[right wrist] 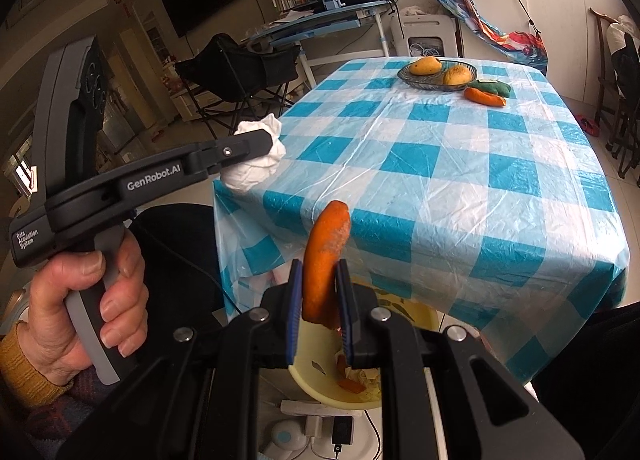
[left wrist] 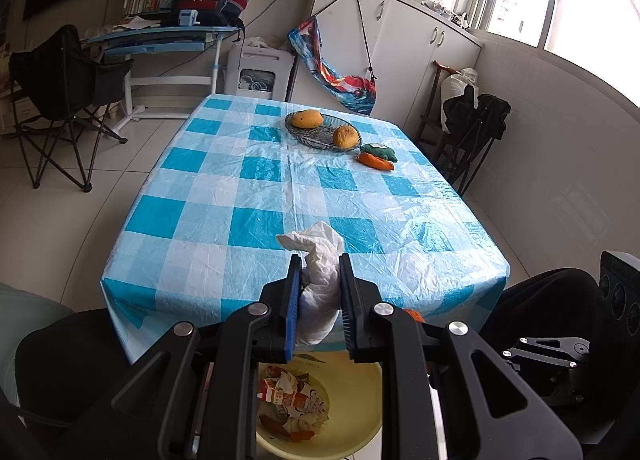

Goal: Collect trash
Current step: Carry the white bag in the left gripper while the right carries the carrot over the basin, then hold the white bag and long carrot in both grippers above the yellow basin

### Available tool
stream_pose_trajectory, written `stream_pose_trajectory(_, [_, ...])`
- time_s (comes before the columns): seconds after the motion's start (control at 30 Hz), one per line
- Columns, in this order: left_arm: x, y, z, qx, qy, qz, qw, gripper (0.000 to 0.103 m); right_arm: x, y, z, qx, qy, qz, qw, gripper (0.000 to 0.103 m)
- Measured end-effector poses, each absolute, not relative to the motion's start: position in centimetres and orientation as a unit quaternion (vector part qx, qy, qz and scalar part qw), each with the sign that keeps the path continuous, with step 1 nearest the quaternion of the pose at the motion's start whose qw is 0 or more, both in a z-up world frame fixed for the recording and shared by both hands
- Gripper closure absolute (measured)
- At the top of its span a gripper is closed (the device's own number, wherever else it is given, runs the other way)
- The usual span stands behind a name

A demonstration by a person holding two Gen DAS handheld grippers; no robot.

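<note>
Fingers clamp tissue (left wrist: 320, 284) and peel (right wrist: 326, 260) above yellow basin (left wrist: 352, 412) holding carton, perhaps scraps.

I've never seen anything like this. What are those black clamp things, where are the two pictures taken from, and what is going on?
No robot here: a person holds a trigger-worked clamp in each hand, each carrying its own camera looking along its fingers. The left gripper grips a crumpled white tissue; the right gripper grips an orange peel. Both hang over a yellow basin of rubbish, off the near edge of the checked table. On the table sit a glass fruit dish and a toy carrot.
</note>
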State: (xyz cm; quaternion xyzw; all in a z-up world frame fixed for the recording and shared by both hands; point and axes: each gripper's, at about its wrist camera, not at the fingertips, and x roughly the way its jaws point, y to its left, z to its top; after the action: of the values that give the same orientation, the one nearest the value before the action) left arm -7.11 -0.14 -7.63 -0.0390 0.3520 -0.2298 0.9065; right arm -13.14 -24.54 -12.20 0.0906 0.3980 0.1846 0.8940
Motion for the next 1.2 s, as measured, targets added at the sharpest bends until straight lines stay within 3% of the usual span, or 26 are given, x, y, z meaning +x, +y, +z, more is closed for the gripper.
stream_pose_trajectory(1.2, [-7.34,-0.09,-7.76,-0.039,0.351,-0.230,0.907,0.087,-13.53,-24.45,-12.01,0.090,0.396,0.185,0.895,0.085])
